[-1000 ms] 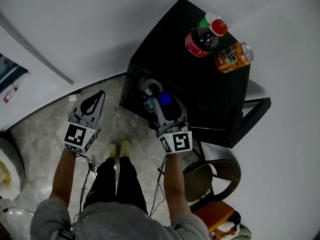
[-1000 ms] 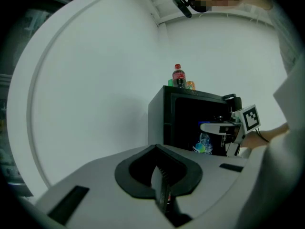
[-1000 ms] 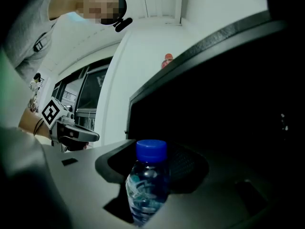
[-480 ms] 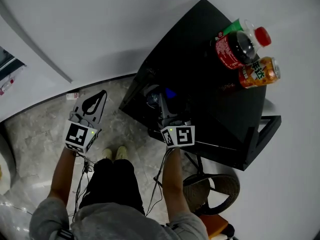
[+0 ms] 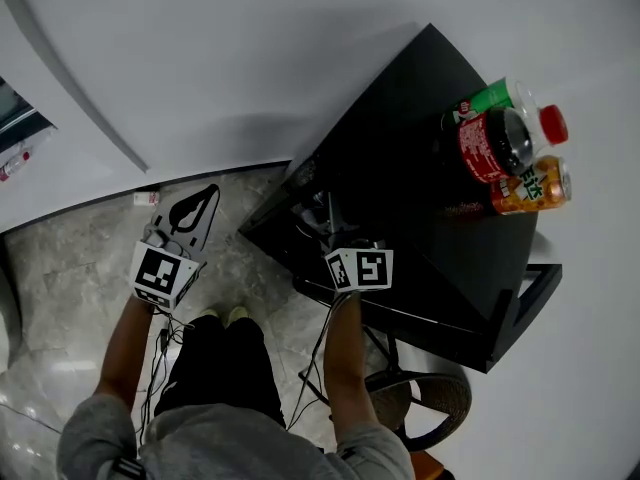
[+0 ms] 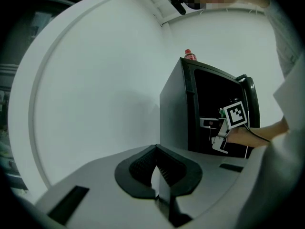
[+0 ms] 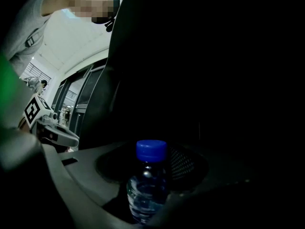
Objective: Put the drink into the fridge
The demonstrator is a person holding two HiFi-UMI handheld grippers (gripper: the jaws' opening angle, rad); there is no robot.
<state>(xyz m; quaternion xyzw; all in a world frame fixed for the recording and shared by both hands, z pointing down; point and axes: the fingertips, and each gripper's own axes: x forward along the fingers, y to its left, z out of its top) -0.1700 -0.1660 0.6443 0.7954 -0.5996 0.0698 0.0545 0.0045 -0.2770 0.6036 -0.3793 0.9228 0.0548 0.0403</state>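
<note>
Right of the frame's middle in the head view, the right gripper reaches in at the open front of a black fridge, its jaws pinching a clear drink bottle by the body. The right gripper view shows the bottle upright with a blue cap, clear liquid inside, and the dark fridge interior all around it. No label or writing shows on the bottle.

On the fridge's top surface, at the upper right of the head view, stand three more drinks close together. These are a dark cola bottle with a red label and red cap, a green-labelled bottle just behind it, and an orange can lying beside them. The can bears green and white lettering, and the cola label has white script. Both are too small to read.

At the lower left, the left gripper hangs over the pale marbled floor, well apart from the fridge. Its jaws are pressed together with nothing between them, as the left gripper view shows. A small white and red item lies on the floor near the wall.
</note>
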